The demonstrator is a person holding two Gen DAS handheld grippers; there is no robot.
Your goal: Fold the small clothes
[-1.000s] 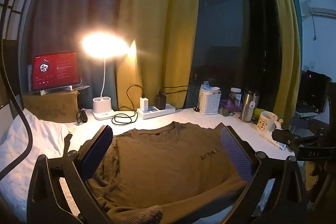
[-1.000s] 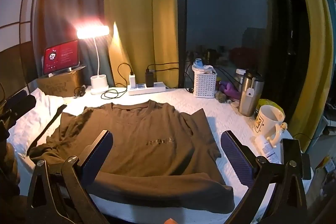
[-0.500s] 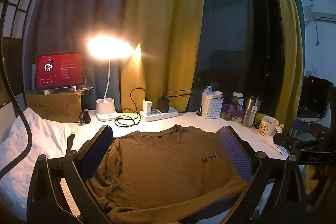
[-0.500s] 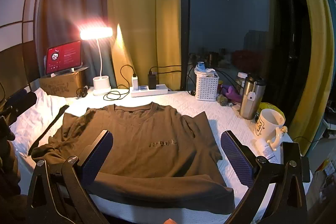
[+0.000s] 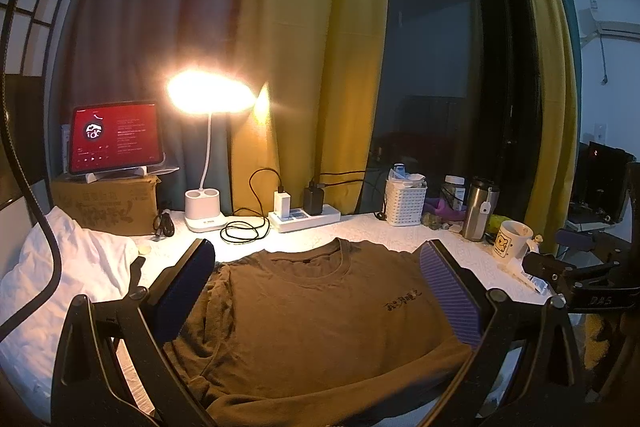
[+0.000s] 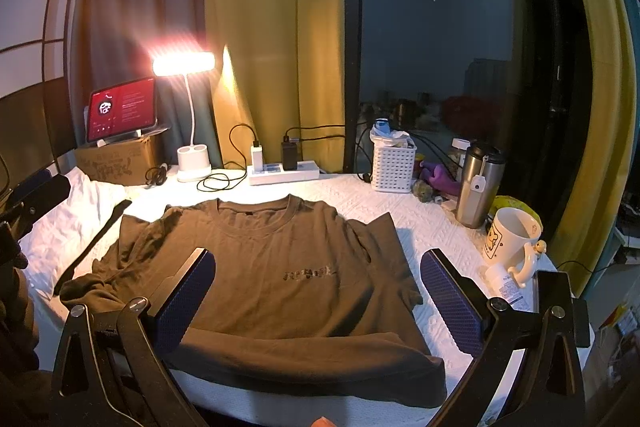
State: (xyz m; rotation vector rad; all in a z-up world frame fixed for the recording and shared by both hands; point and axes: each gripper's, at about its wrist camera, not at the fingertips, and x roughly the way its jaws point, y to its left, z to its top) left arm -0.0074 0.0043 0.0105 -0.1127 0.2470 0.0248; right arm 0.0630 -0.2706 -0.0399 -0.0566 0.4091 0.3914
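Left wrist view: the left tool point(image 5: 316, 291) hangs with its jaws spread wide and nothing between them, raised above the brown T-shirt point(image 5: 320, 323). The shirt lies front up on the white-covered desk point(image 5: 360, 231), directly ahead of and below the pads, its collar pointing away from the tool. The sleeve by the left pad is bunched and wrinkled, so it probably needs smoothing or folding in first. Beyond the collar stand a lit desk lamp point(image 5: 204, 163), a power strip point(image 5: 304, 219) with chargers plugged in, and a white basket point(image 5: 406, 201) stuffed with small items too indistinct to name. Far right of the tool sit a steel tumbler point(image 5: 478, 209) and a mug point(image 5: 512, 241); its inside is not visible. A tablet point(image 5: 114, 139) rests on a cardboard box point(image 5: 108, 205) off to the left.

Right wrist view: the right tool point(image 6: 316, 291) is likewise fully open and empty, poised over the shirt's lower half. The hem nearest the tool drapes over the desk edge, within easy reach for a pinch. The sleeve ahead of the right pad lies flat; the one past the left pad is crumpled. The mug, just right of the right pad, looks empty, and the tumbler beyond it is lidded. Both sit near enough to be knocked in a wide sweep.
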